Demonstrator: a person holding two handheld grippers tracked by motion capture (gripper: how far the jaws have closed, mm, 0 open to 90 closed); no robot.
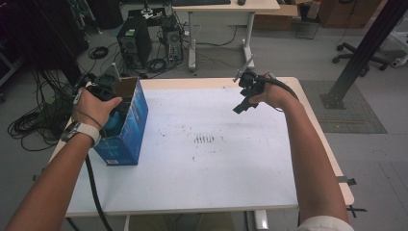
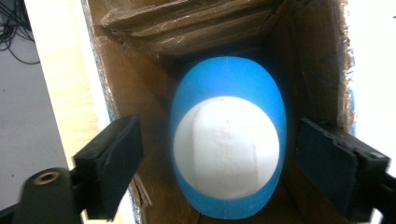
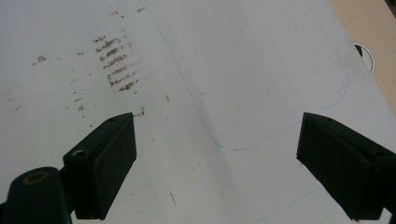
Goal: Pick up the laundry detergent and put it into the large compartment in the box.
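A blue egg-shaped thing with a round white face (image 2: 229,149) lies inside an open blue cardboard box (image 1: 127,130) at the table's left edge. My left gripper (image 2: 222,158) reaches down into the box (image 2: 140,84) with one jaw on each side of the egg. A gap shows at each pad, so the jaws stand open around it. In the high view the left hand covers the left gripper (image 1: 103,91) at the box's mouth. My right gripper (image 1: 245,96) hovers over the far right of the white table top (image 1: 207,163); its jaws (image 3: 217,158) are open and empty.
Brown smudges (image 3: 114,60) and a thin blue pen line (image 3: 243,147) mark the white sheet on the table. On the floor beyond stand a computer tower (image 1: 133,41), loose cables (image 1: 29,125), a second desk (image 1: 226,7), a black slanted post (image 1: 365,48) and an office chair (image 1: 361,53).
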